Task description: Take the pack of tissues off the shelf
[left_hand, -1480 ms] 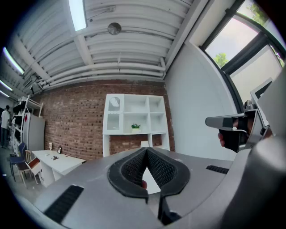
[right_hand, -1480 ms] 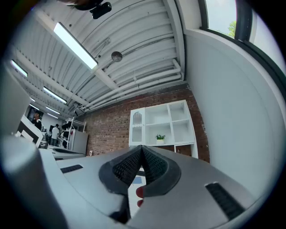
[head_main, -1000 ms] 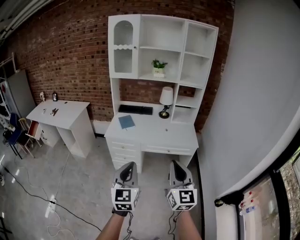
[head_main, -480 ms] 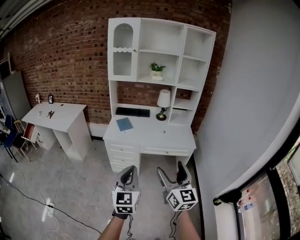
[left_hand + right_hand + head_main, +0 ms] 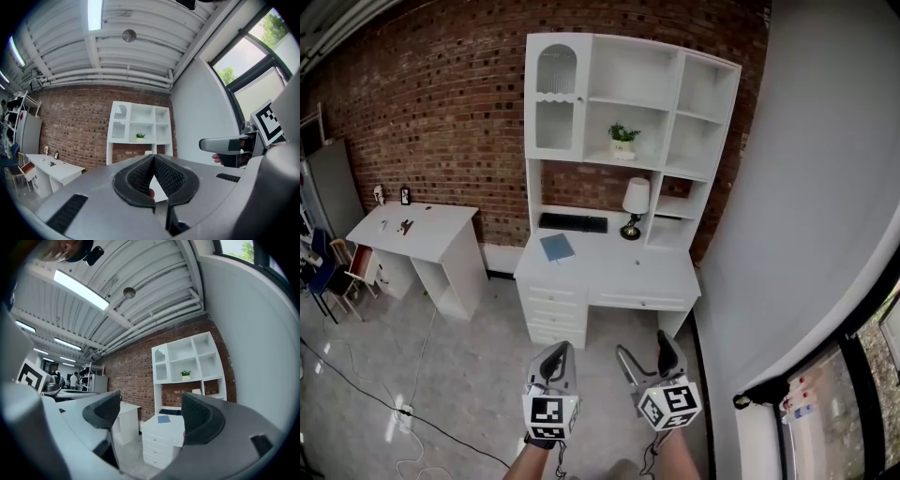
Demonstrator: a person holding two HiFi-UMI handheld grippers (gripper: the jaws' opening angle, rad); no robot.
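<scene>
A white desk (image 5: 609,272) with a white hutch shelf (image 5: 628,103) stands against the brick wall, also seen in the left gripper view (image 5: 139,124) and the right gripper view (image 5: 190,364). On it are a small potted plant (image 5: 624,139), a lamp (image 5: 634,202), a dark keyboard (image 5: 572,223) and a blue book (image 5: 555,247). I cannot make out a pack of tissues from here. My left gripper (image 5: 559,350) is shut and empty, well short of the desk. My right gripper (image 5: 645,352) has just been opening. Its jaws stand wide with nothing between them.
A second white desk (image 5: 412,225) stands at the left with chairs (image 5: 333,272) beside it. A cable and power strip (image 5: 403,411) lie on the grey floor. A white wall (image 5: 806,234) runs along the right. People stand far off (image 5: 54,373).
The right gripper's jaws went from shut to wide open. Both grippers moved a little forward, and the desk shifted slightly right in the head view.
</scene>
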